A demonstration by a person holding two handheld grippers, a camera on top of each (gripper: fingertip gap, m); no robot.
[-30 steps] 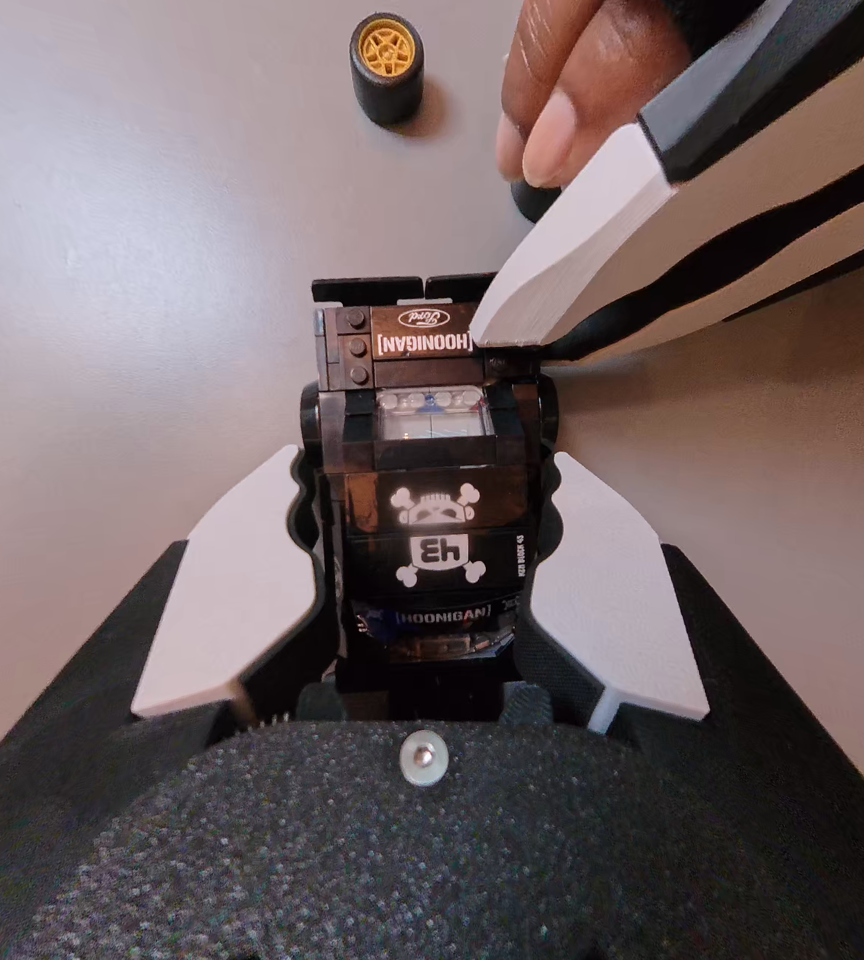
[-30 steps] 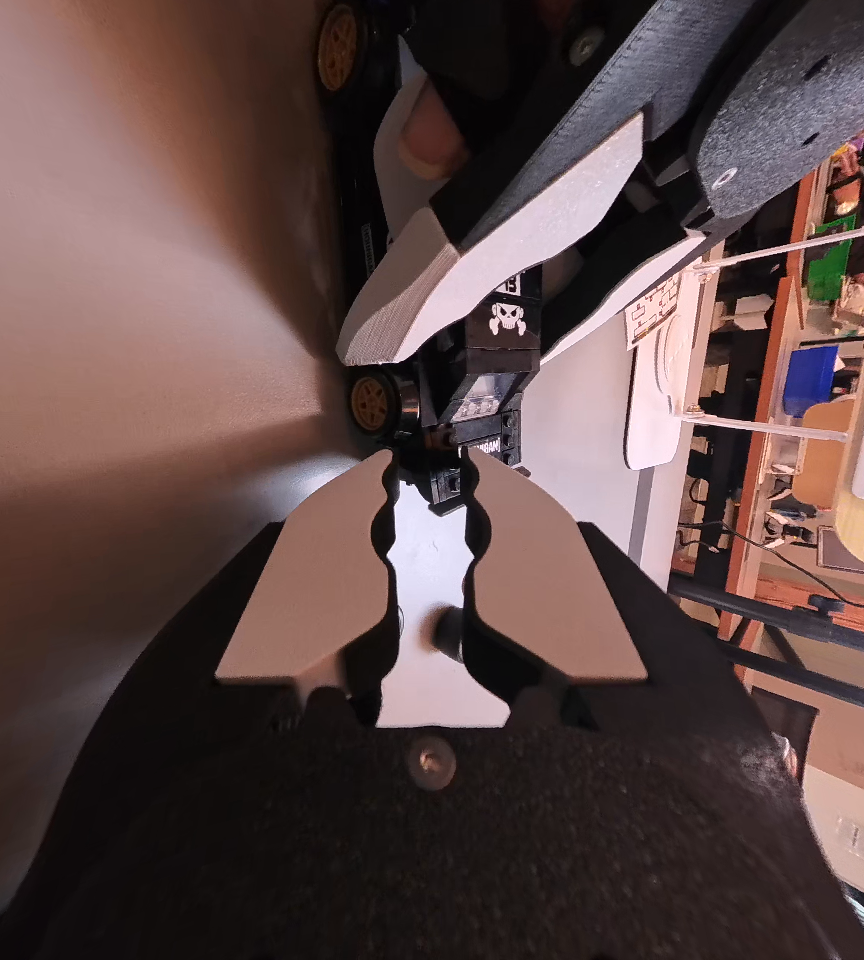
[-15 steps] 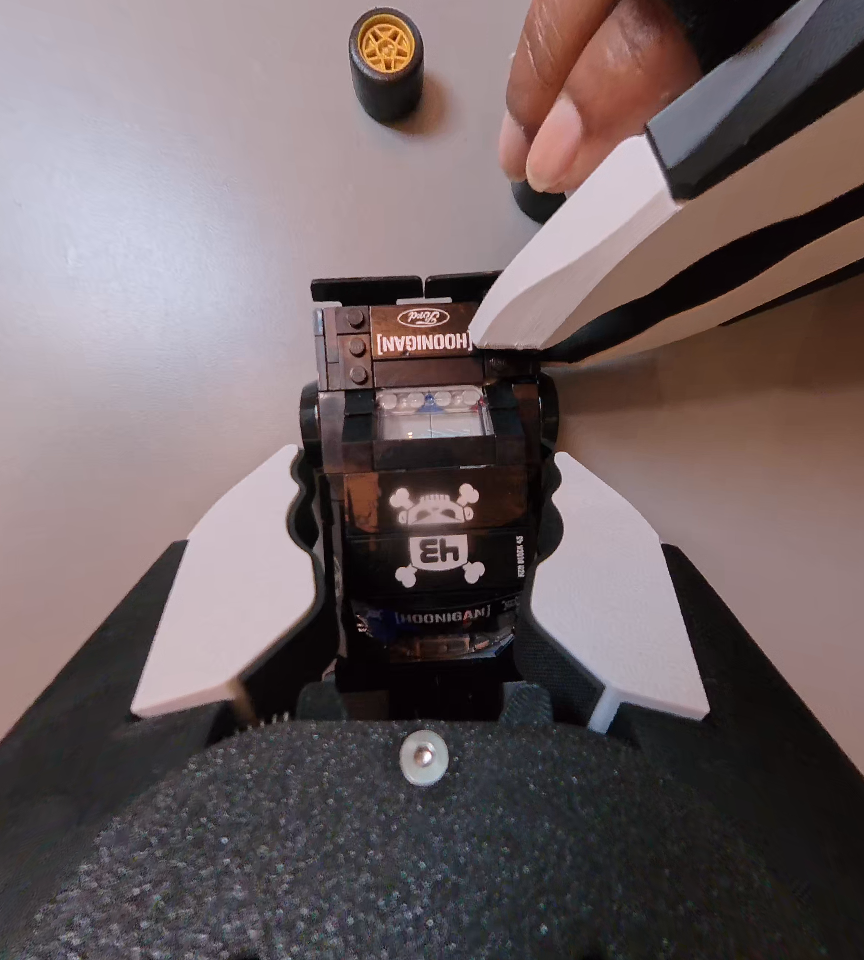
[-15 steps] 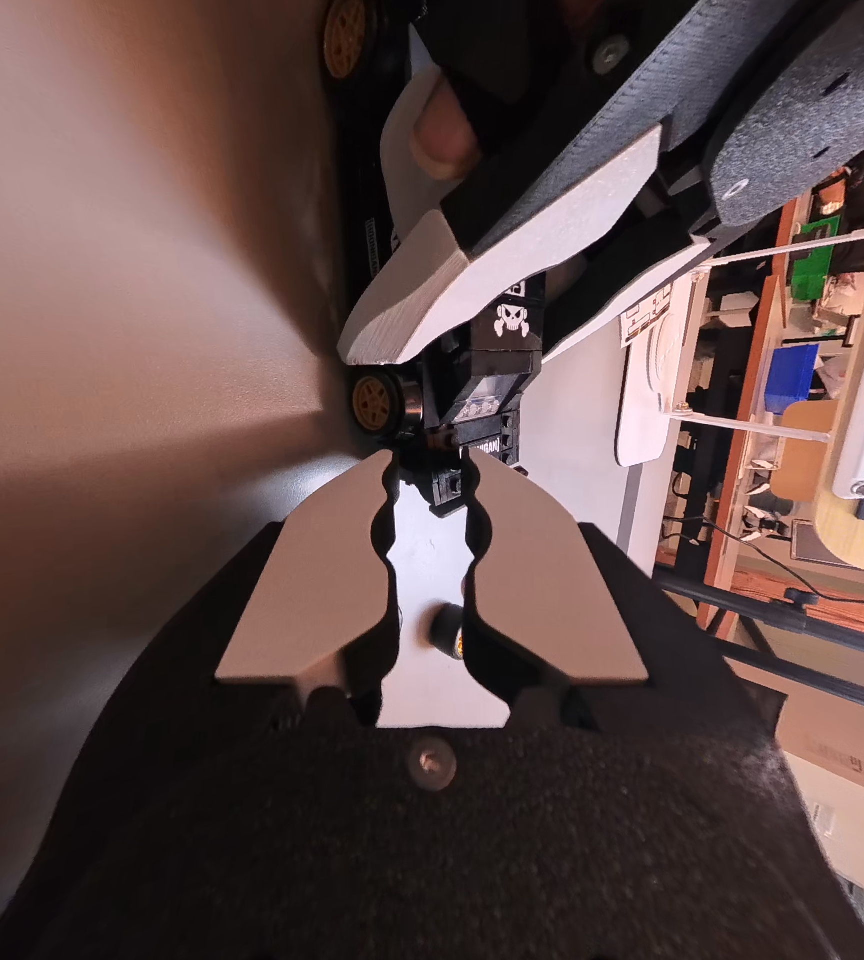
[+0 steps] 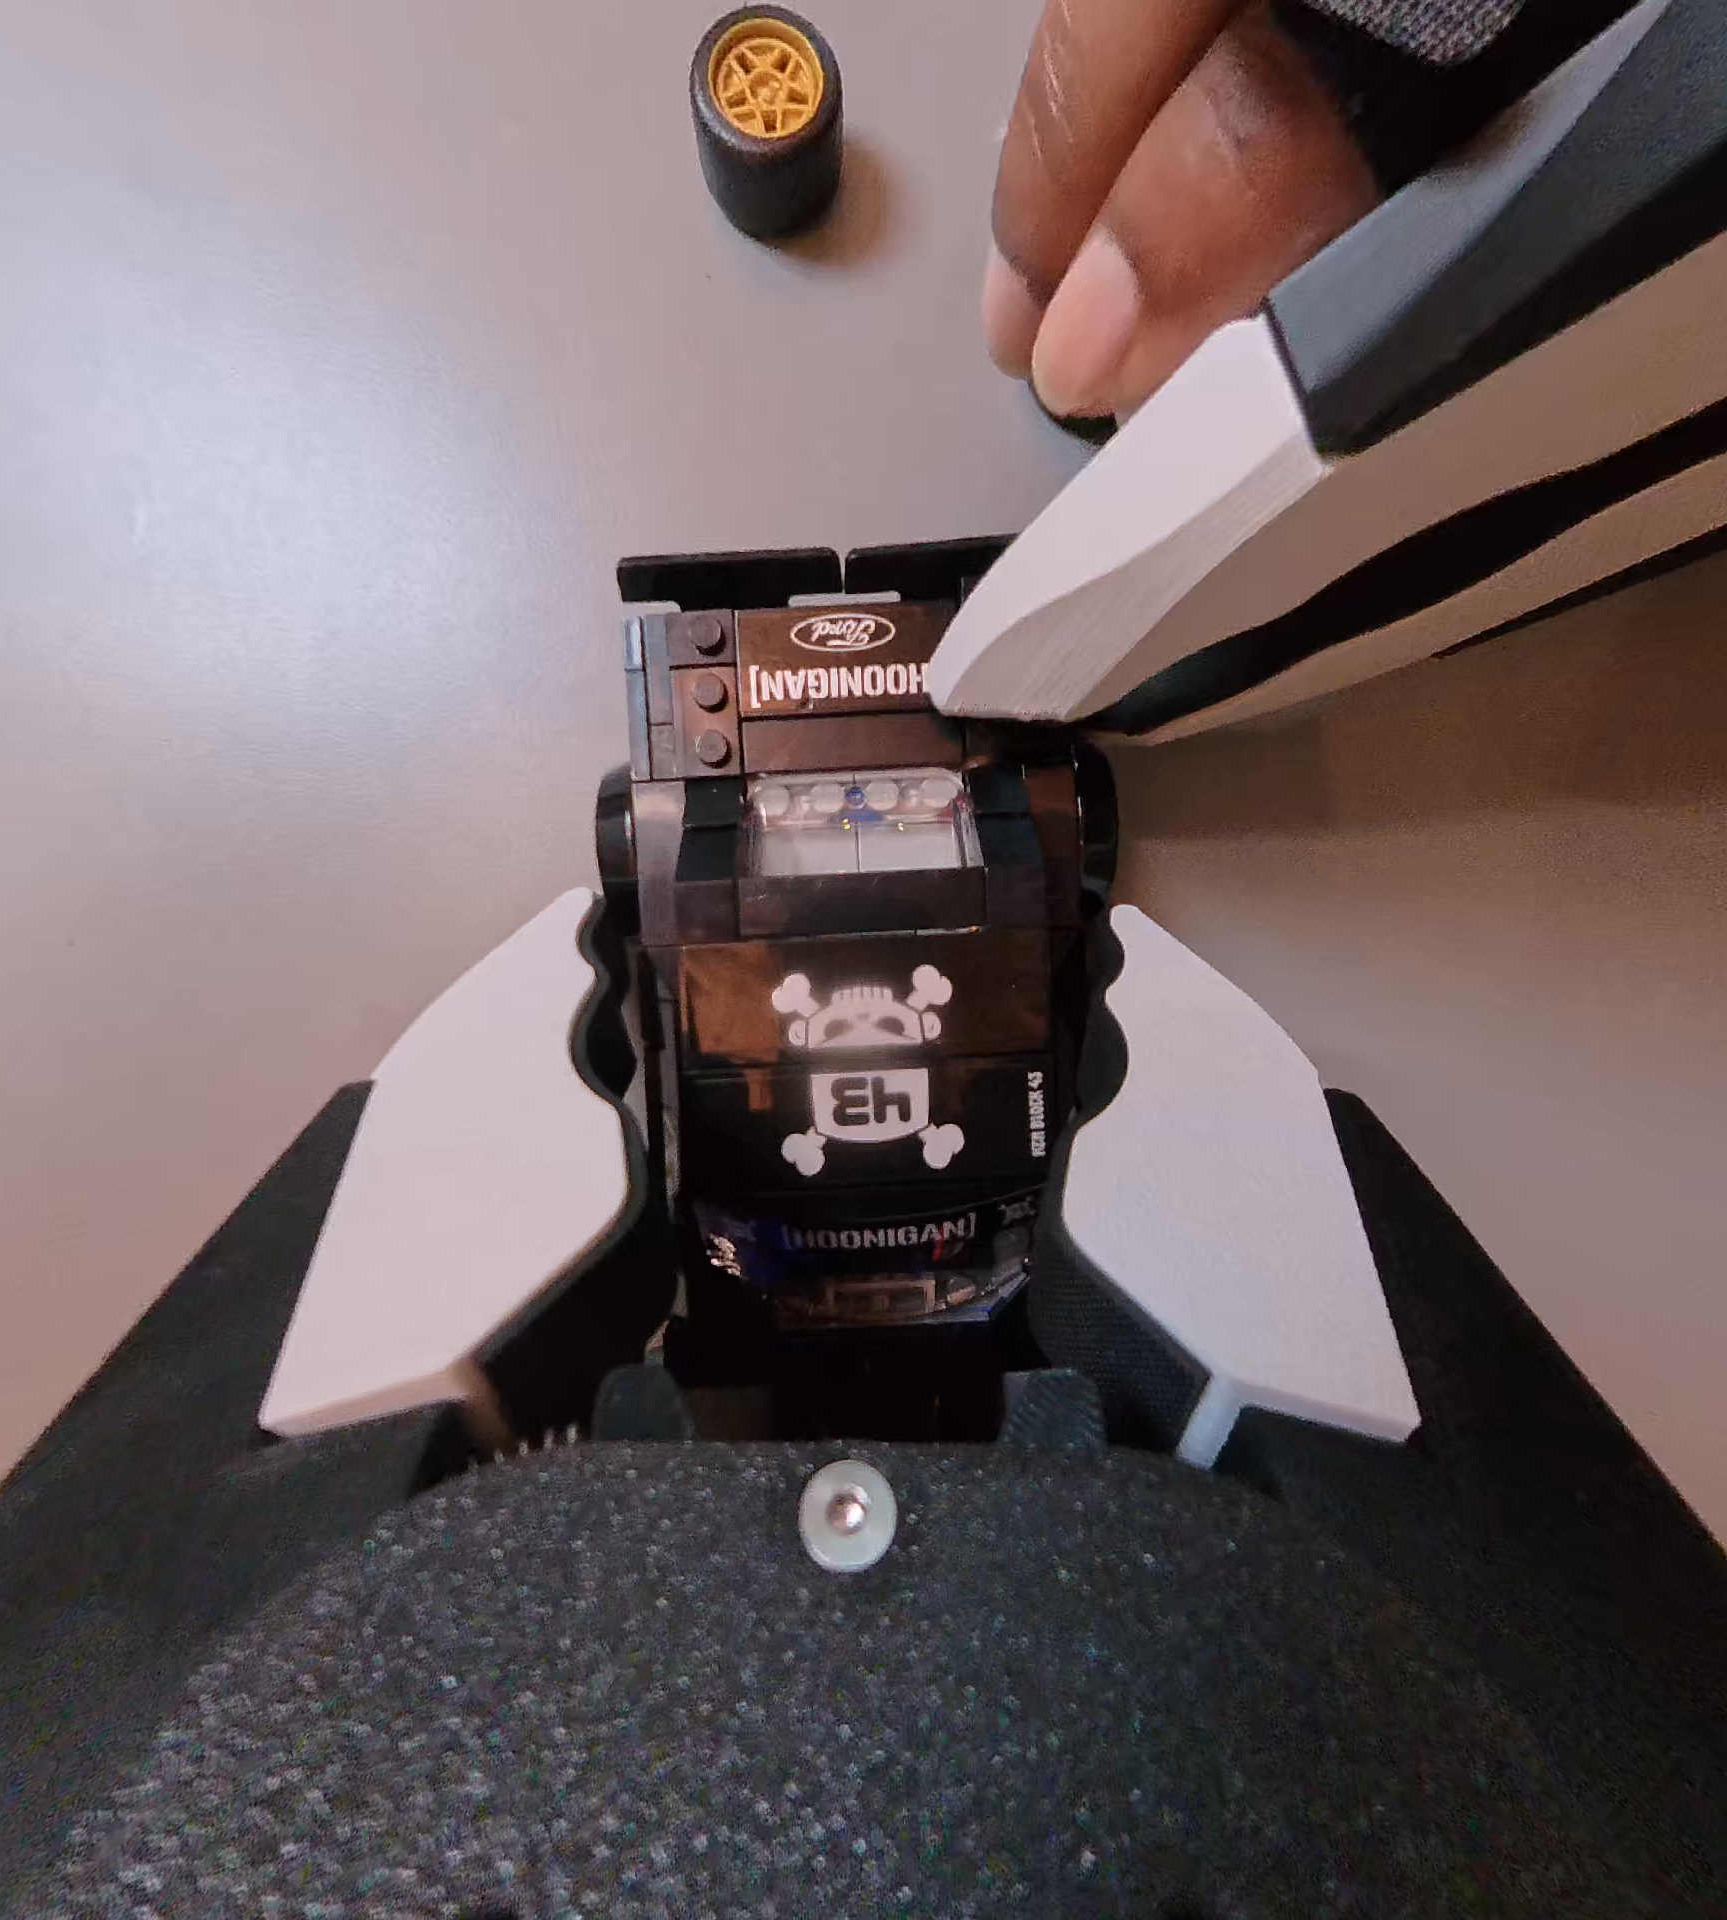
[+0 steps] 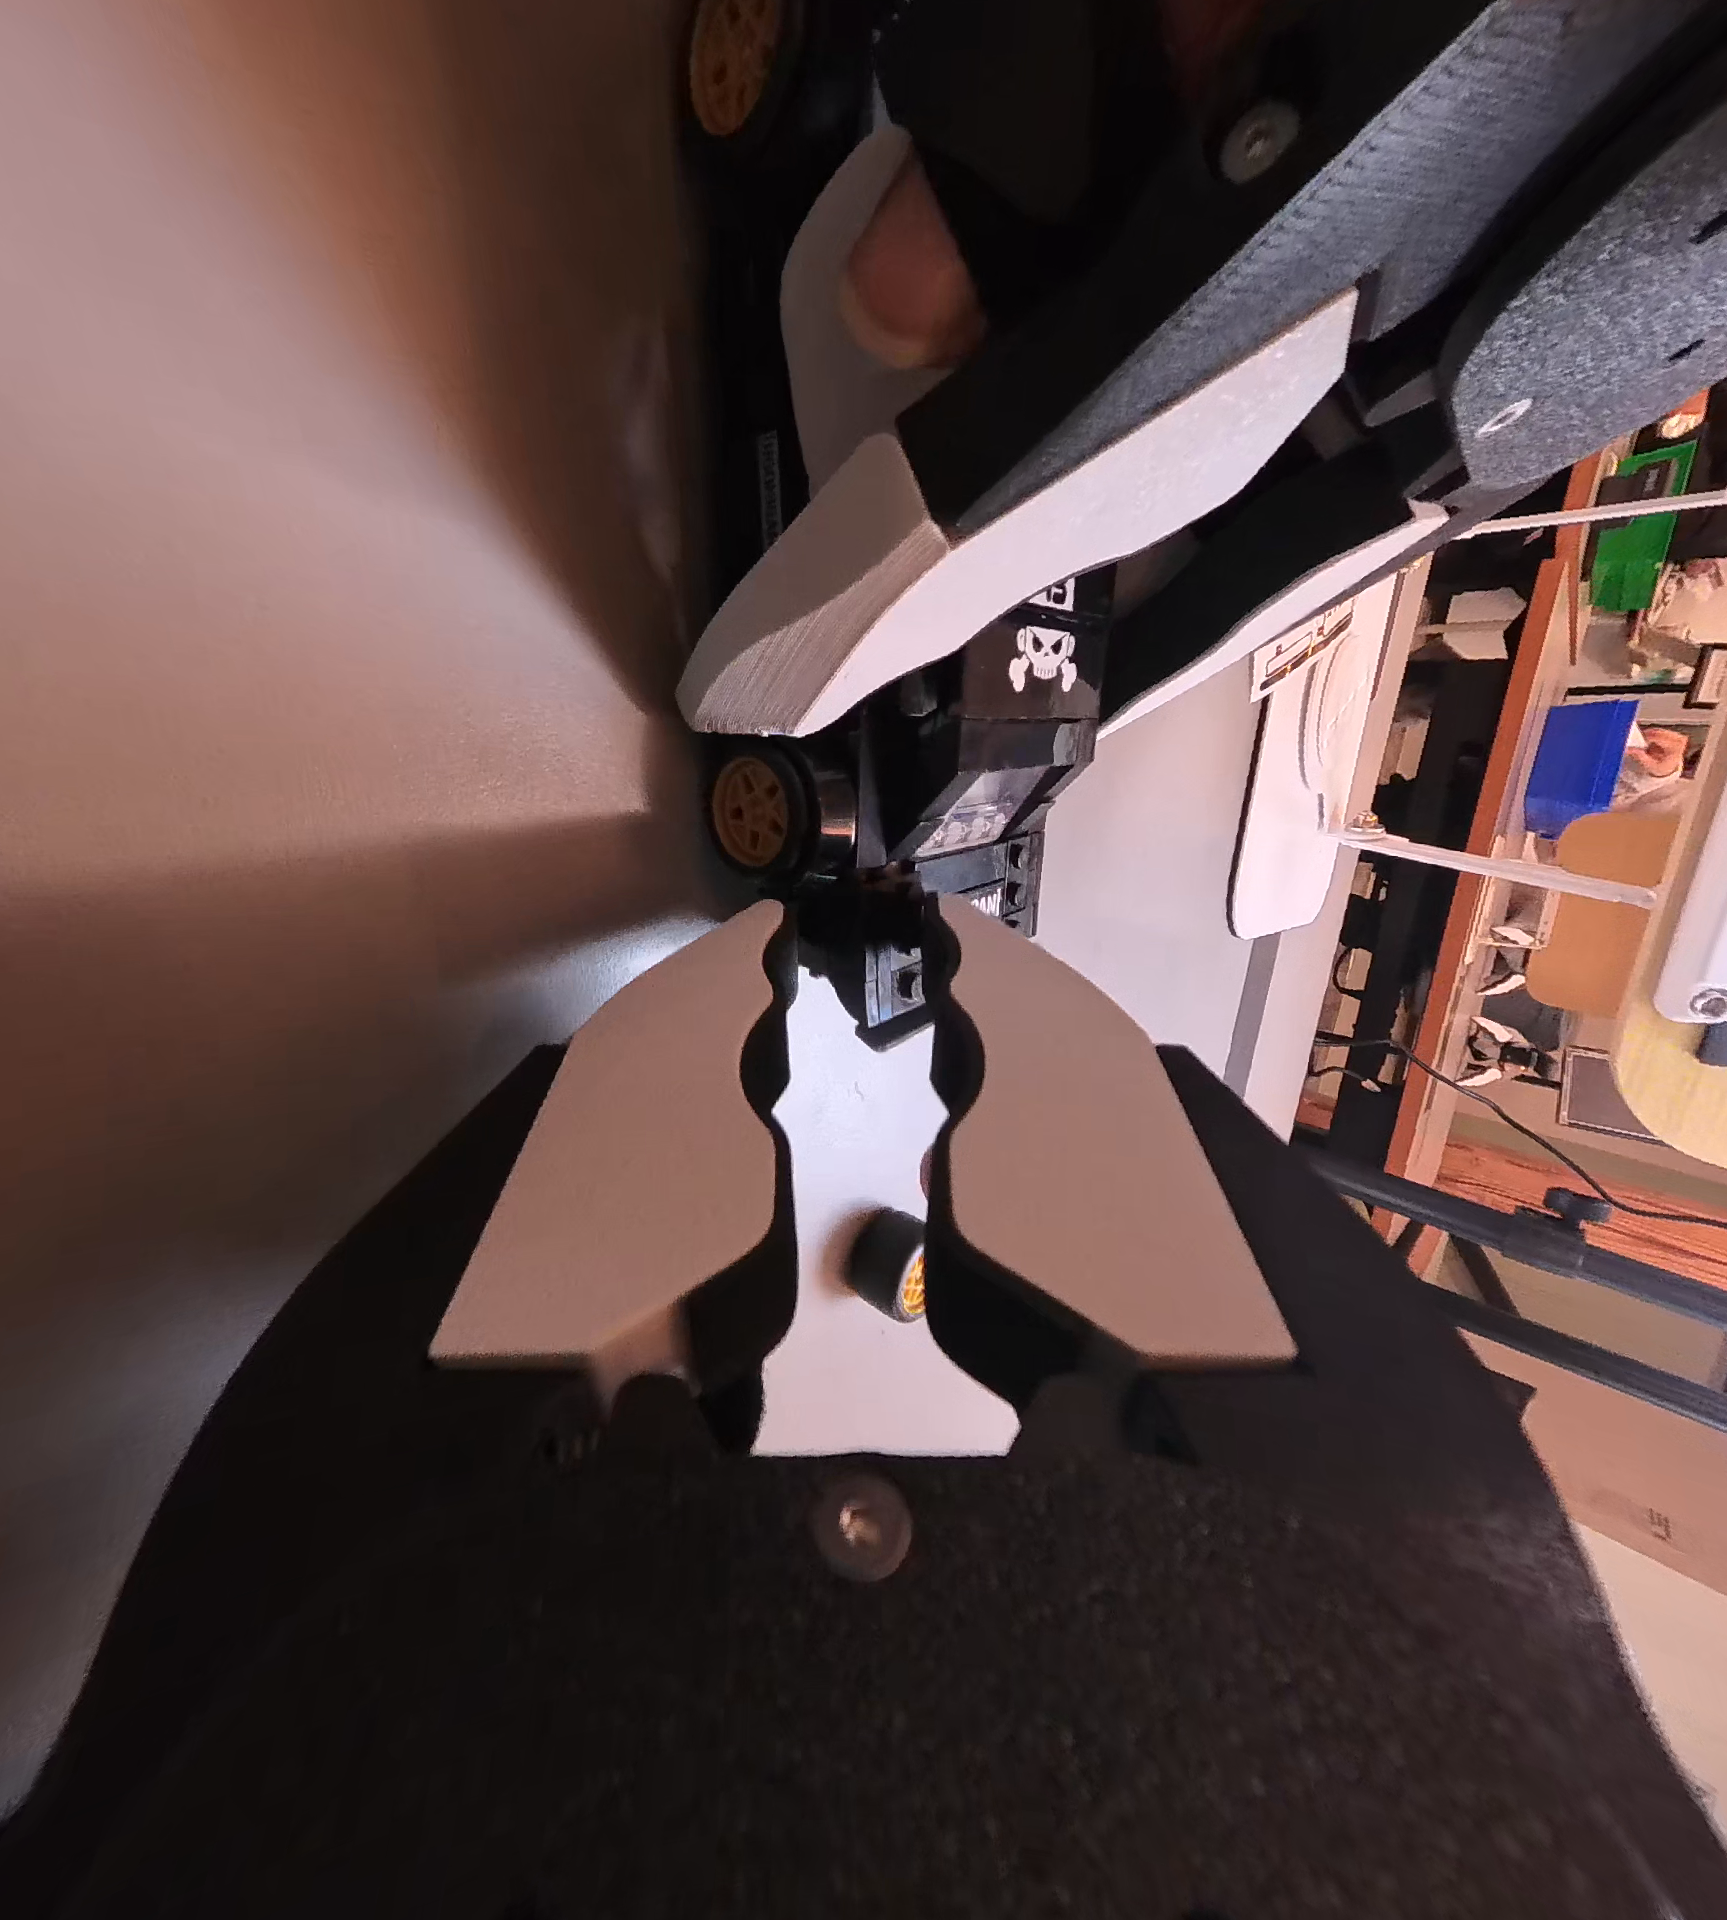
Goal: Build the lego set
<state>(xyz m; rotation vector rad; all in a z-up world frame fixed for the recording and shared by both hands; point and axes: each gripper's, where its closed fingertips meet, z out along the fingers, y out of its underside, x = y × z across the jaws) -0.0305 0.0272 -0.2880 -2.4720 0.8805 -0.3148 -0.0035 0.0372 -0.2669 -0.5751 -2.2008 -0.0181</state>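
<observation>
Lego car point(image 5: 859, 1039), black with white decals, low over the grey bench point(image 5: 267, 468), clamped by its flanks between the fingers of the left tool point(image 5: 854, 1049). Light and rigid, likely, yet prone to shed bricks under a hard squeeze; best gripped across the solid body, clear of wheels and the thin rear plate. Right tool point(image 6: 864, 935) narrowed onto small black bricks at the rear corner. Loose gold-hubbed wheel point(image 5: 771, 125) well apart beyond. Bare fingers point(image 5: 1098, 239) nearby.
</observation>
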